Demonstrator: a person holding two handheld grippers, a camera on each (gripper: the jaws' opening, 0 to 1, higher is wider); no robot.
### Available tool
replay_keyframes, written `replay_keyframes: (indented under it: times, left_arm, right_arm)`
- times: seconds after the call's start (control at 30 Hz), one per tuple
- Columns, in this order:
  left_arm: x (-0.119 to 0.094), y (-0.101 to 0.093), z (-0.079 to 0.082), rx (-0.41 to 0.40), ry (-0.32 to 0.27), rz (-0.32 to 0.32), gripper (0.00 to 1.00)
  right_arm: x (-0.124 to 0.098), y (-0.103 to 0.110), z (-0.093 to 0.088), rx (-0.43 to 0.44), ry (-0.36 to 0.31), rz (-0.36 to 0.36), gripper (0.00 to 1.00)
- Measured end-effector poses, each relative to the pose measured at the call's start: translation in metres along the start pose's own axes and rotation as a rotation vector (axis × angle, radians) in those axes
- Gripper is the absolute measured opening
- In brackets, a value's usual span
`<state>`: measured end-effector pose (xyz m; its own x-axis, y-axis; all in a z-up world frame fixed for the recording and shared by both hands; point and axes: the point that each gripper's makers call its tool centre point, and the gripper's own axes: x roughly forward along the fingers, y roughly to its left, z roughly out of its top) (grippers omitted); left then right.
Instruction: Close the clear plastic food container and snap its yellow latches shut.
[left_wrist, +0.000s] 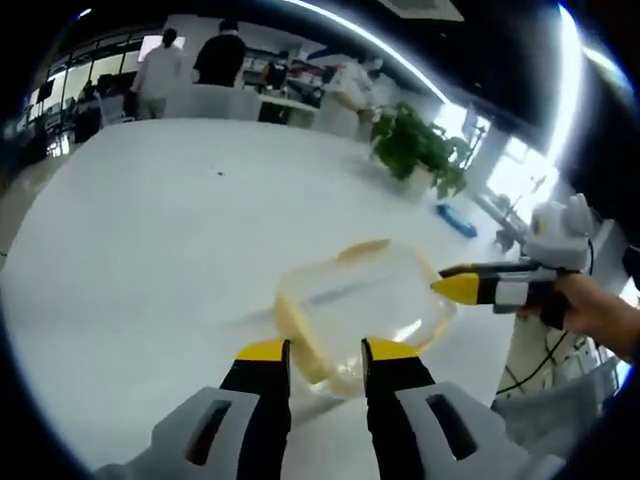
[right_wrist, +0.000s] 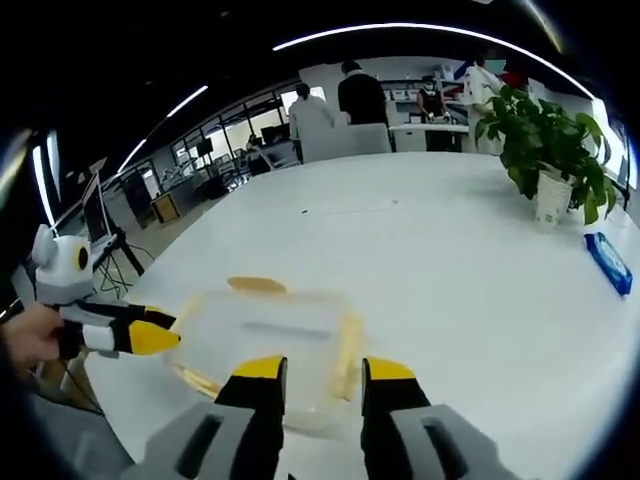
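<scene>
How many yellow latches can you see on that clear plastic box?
3 that I can make out on the container: one flipped outward on the far side, one along the right edge, one at the near-left edge. A fourth may be hidden behind the jaws.

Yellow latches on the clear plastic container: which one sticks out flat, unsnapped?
The far-edge yellow latch, splayed outward on the white table; the side latches hug the clear plastic container.
</scene>
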<state>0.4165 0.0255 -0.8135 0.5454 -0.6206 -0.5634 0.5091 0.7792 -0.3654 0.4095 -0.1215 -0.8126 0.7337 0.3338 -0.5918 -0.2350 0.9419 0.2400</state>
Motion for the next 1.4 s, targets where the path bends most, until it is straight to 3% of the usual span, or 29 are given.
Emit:
replay_keyframes:
  times: [0.33, 0.53, 0.77, 0.93, 1.2, 1.23, 1.27, 1.3, 1.33, 1.4]
  left_arm:
    - [0.001, 0.0, -0.001, 0.013, 0.014, -0.009, 0.27]
    - [0.002, -0.001, 0.0, 0.06, 0.079, -0.029, 0.26]
    - [0.003, -0.001, -0.001, 0.065, 0.104, -0.045, 0.26]
    - [0.004, -0.003, 0.0, 0.121, 0.151, -0.059, 0.25]
    - [0.005, -0.002, -0.001, 0.112, 0.194, -0.096, 0.24]
    - [0.007, -0.022, 0.005, 0.078, 0.163, -0.196, 0.23]
    - [0.006, -0.007, 0.002, 0.081, 0.191, -0.132, 0.24]
    - [0.007, -0.007, 0.001, 0.036, 0.194, -0.128, 0.24]
    - [0.006, -0.005, 0.001, 0.075, 0.18, -0.123, 0.24]
    - [0.006, -0.004, -0.001, 0.071, 0.176, -0.122, 0.23]
  right_arm:
    - [0.006, 0.0, -0.001, 0.043, 0.07, 0.067, 0.3]
    - [0.007, 0.002, -0.001, 0.022, 0.131, 0.084, 0.3]
    - [0.008, 0.001, -0.002, 0.033, 0.189, 0.112, 0.3]
    - [0.01, 0.001, -0.003, 0.031, 0.254, 0.138, 0.3]
    - [0.012, 0.002, -0.003, 0.017, 0.335, 0.178, 0.3]
    - [0.01, 0.004, -0.005, 0.001, 0.354, 0.194, 0.3]
    - [0.01, 0.005, -0.004, 0.011, 0.353, 0.189, 0.3]
    - [0.01, 0.005, -0.004, 0.011, 0.355, 0.185, 0.29]
    - [0.011, 0.005, -0.004, 0.0, 0.346, 0.182, 0.29]
    - [0.01, 0.005, -0.004, 0.011, 0.343, 0.19, 0.29]
